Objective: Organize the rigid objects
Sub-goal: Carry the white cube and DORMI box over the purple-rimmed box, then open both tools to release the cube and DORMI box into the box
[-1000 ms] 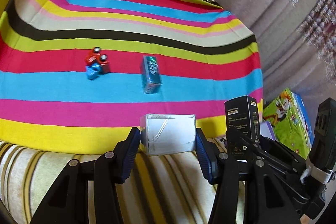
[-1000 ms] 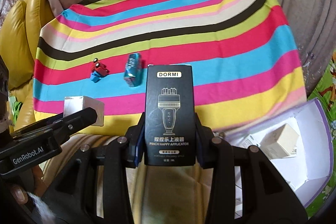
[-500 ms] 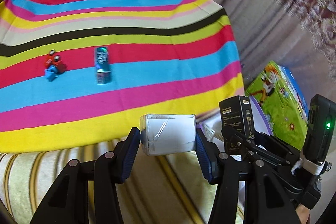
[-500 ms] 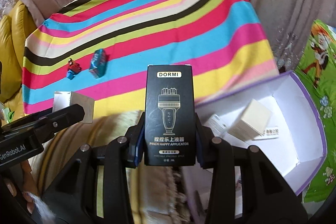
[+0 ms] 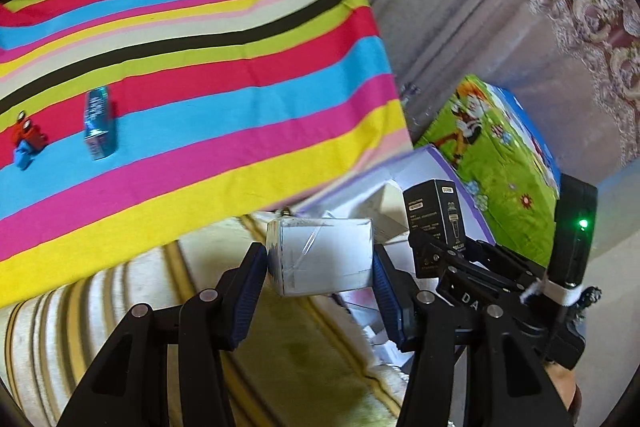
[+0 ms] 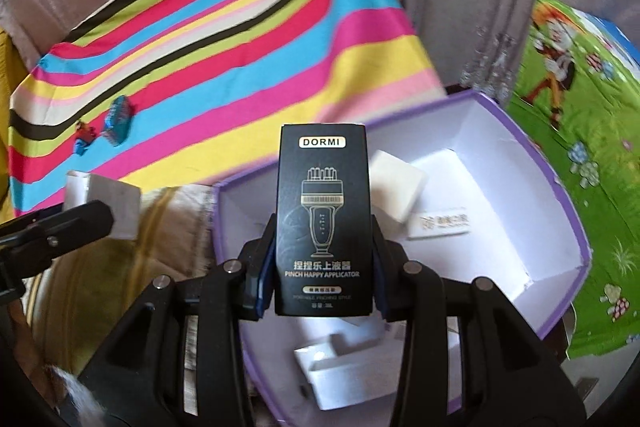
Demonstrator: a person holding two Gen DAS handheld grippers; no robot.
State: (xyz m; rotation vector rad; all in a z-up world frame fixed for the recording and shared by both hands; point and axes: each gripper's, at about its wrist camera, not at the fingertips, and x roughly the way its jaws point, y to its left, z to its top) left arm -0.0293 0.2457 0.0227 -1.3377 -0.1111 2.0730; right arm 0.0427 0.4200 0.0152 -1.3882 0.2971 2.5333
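Left gripper: jaws closed on a white carton, pads pressing both its sides, at lower centre of the left wrist view. Right gripper: jaws clamped on an upright black DORMI applicator box, centre frame, held above the open purple-edged storage box, which contains small white cartons. On the striped cloth, at left: a teal box and a red-and-blue toy, apart from each other.
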